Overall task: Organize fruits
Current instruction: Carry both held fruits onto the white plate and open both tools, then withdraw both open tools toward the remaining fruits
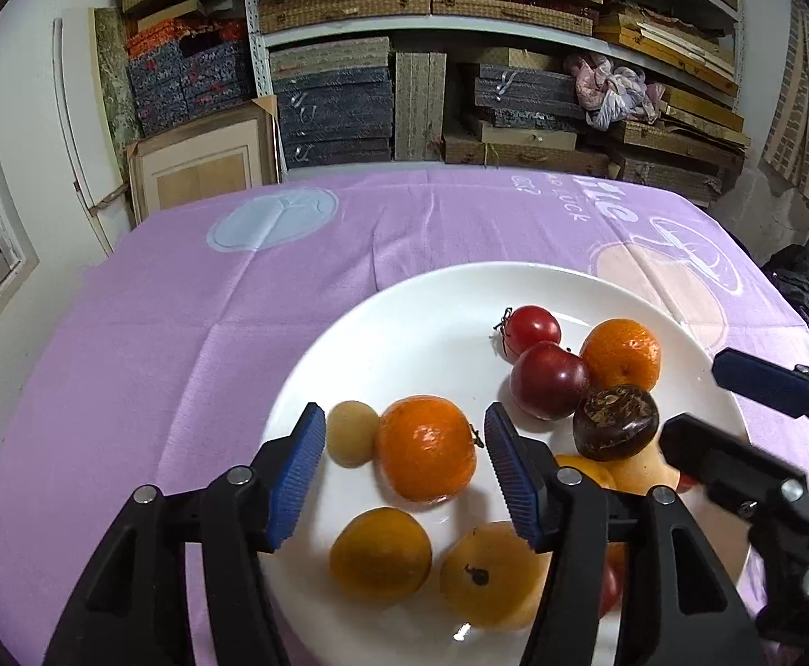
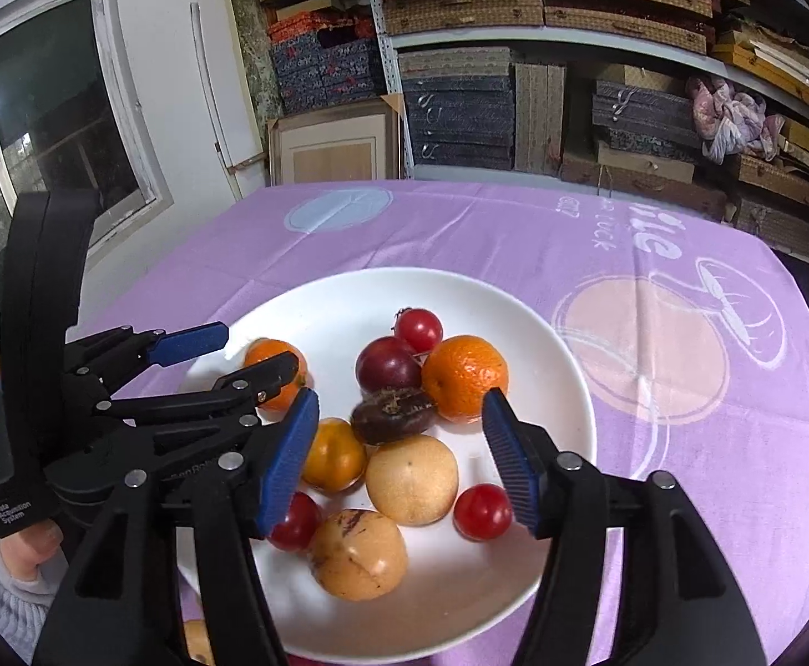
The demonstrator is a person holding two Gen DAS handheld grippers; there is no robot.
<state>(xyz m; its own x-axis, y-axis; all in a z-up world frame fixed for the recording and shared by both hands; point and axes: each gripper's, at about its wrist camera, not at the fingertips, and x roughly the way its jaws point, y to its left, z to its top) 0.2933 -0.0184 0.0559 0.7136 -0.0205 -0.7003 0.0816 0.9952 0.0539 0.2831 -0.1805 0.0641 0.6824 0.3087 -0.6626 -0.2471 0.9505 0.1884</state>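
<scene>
A white plate [image 1: 404, 322] [image 2: 549, 333] on the purple cloth holds several fruits. My left gripper [image 1: 402, 472] is open above the plate, its blue pads either side of a mandarin [image 1: 425, 447] without touching it; a small tan fruit [image 1: 351, 433] lies by the left pad. A second mandarin [image 1: 621, 354] [image 2: 464, 377], a plum [image 1: 549, 380] [image 2: 388, 371], a cherry tomato [image 1: 532, 327] [image 2: 418, 330] and a dark brown fruit [image 1: 615, 422] [image 2: 392, 415] sit further back. My right gripper [image 2: 402, 460] is open and empty over a pale pear [image 2: 411, 480], and shows in the left view [image 1: 715, 410].
The purple tablecloth [image 1: 182, 333] covers the table. Two yellow-orange fruits [image 1: 380, 552] [image 1: 488, 571] lie near the plate's front. In the right view a speckled tan fruit [image 2: 357, 555], a persimmon [image 2: 333, 455] and two red tomatoes [image 2: 482, 510] [image 2: 296, 521] lie near. Shelves of boxes [image 1: 460, 55] stand behind.
</scene>
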